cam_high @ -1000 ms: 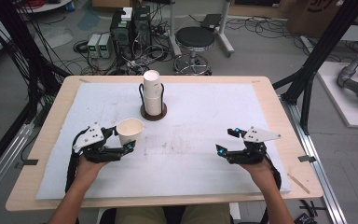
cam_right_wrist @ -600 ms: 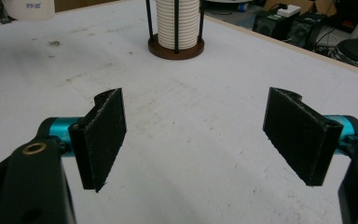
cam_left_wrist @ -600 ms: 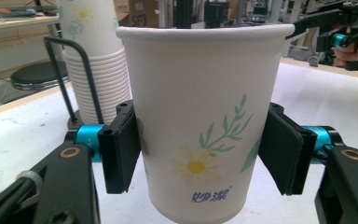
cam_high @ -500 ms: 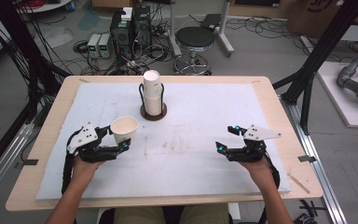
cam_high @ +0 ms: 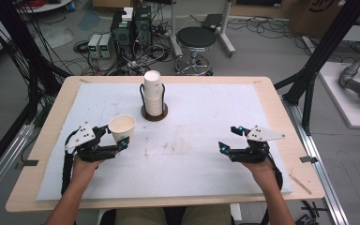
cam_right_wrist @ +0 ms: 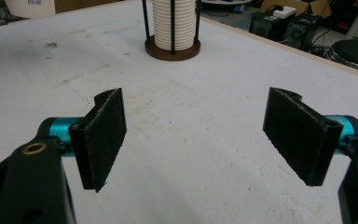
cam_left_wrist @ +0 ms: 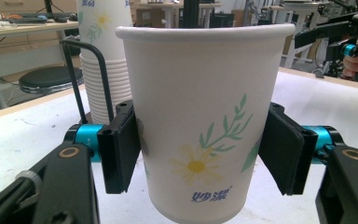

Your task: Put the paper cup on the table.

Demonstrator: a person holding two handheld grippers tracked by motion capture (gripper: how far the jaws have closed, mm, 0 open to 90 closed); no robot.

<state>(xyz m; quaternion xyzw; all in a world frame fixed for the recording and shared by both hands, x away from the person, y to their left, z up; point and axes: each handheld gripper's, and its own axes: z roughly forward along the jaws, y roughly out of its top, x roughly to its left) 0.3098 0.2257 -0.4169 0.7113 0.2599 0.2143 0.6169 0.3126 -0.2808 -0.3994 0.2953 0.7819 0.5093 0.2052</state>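
My left gripper (cam_high: 116, 138) is shut on a white paper cup (cam_high: 122, 127) with a daisy print, held upright at the left of the white mat (cam_high: 206, 112). In the left gripper view both black pads (cam_left_wrist: 121, 147) press the cup (cam_left_wrist: 200, 116) at mid-height. Behind it, a tall stack of the same cups (cam_high: 153, 93) stands in a black wire holder on a round brown base (cam_high: 154, 114). My right gripper (cam_high: 228, 138) is open at the right of the mat, and its jaws (cam_right_wrist: 200, 135) stand wide apart over bare mat.
The mat covers a wooden table (cam_high: 281, 140). The cup stack and holder (cam_right_wrist: 172, 28) lie ahead of the right gripper. On the floor beyond the far edge are a stool (cam_high: 195, 40), computer boxes (cam_high: 131, 23) and cables. Black frame posts flank the table.
My left gripper has drifted a little to the left with the cup in it. The right gripper has barely moved.
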